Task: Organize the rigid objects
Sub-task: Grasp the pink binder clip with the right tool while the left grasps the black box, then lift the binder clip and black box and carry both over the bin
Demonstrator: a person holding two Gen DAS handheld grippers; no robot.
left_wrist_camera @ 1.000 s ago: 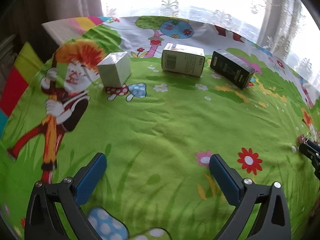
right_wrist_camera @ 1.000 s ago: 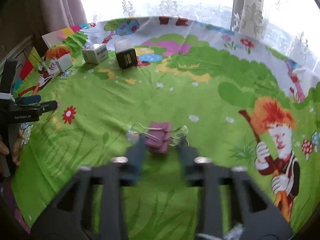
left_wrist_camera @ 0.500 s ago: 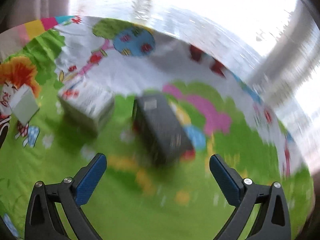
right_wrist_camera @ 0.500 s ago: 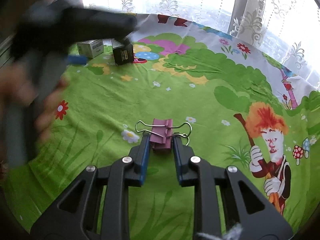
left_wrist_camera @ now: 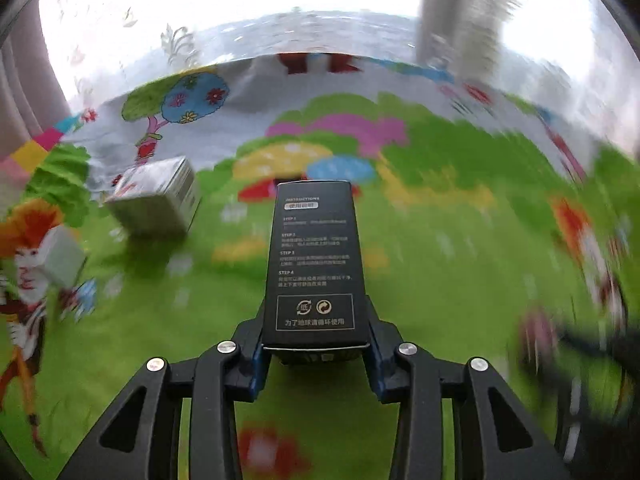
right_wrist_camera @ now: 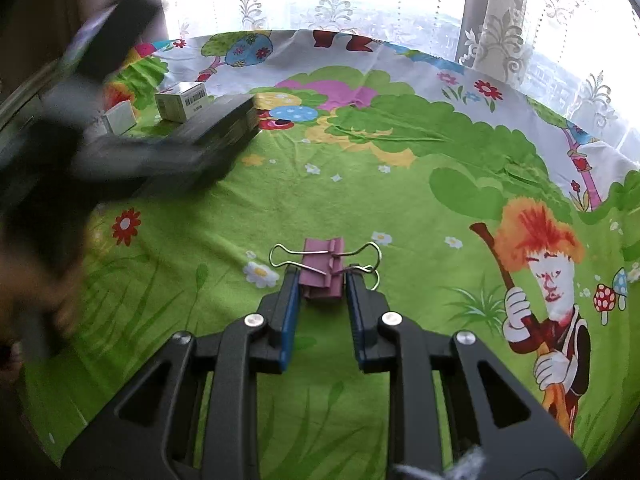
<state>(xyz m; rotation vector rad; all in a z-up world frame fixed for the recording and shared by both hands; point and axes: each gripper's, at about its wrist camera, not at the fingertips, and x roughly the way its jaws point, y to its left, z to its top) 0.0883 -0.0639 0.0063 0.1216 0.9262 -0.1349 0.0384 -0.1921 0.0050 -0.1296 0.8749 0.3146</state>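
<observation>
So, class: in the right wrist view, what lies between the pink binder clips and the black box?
Nothing lies there: between the binder clips and the black box in the left gripper is only bare printed cloth.

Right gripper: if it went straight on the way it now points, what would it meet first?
The right gripper already grips the pink clips. Beyond them only bare green cloth shows, so the way looks free, though depth is unclear.

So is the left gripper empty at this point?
No, the left gripper has a long black box clamped between its blue pads, sticking out ahead over the green cloth.
</observation>
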